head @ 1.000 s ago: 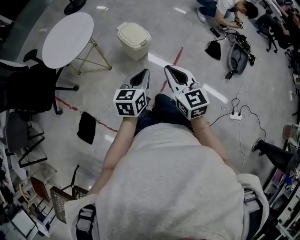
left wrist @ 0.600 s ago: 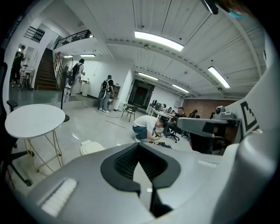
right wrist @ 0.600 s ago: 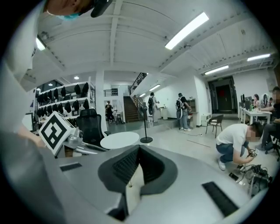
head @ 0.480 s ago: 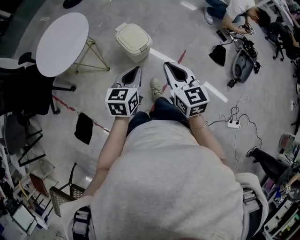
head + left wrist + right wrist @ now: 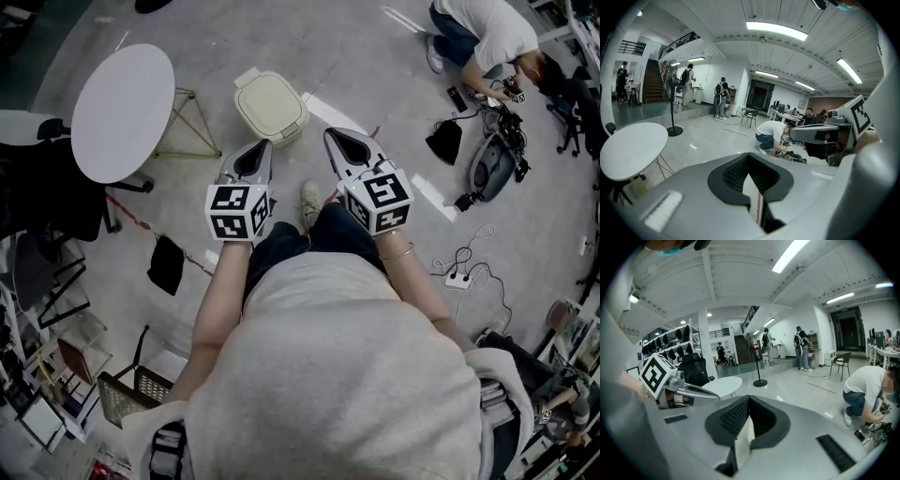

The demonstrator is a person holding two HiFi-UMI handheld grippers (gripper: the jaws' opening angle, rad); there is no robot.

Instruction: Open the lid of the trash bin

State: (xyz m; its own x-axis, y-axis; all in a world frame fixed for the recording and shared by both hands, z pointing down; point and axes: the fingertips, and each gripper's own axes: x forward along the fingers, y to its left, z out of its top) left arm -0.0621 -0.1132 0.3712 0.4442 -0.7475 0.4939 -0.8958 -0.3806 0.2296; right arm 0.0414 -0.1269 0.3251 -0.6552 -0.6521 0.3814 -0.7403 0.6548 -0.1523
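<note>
Left gripper [image 5: 264, 148] and right gripper [image 5: 331, 137] aimed toward the shut bin [image 5: 270, 105] upper centre, fingers together and empty, bin seemingly beyond reach.

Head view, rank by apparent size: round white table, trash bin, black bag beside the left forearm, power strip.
1. round white table
2. trash bin
3. black bag
4. power strip
The tabletop sits nearer the camera than the floor things, which inflates it.

The trash bin [image 5: 270, 105] sits on the floor [image 5: 356, 56] ahead of you, just beyond your left gripper [image 5: 262, 148] and left of your right gripper [image 5: 333, 137]. The round table [image 5: 122, 112] stands to the bin's left. A crouching person [image 5: 483, 37] is well off to your right.
</note>
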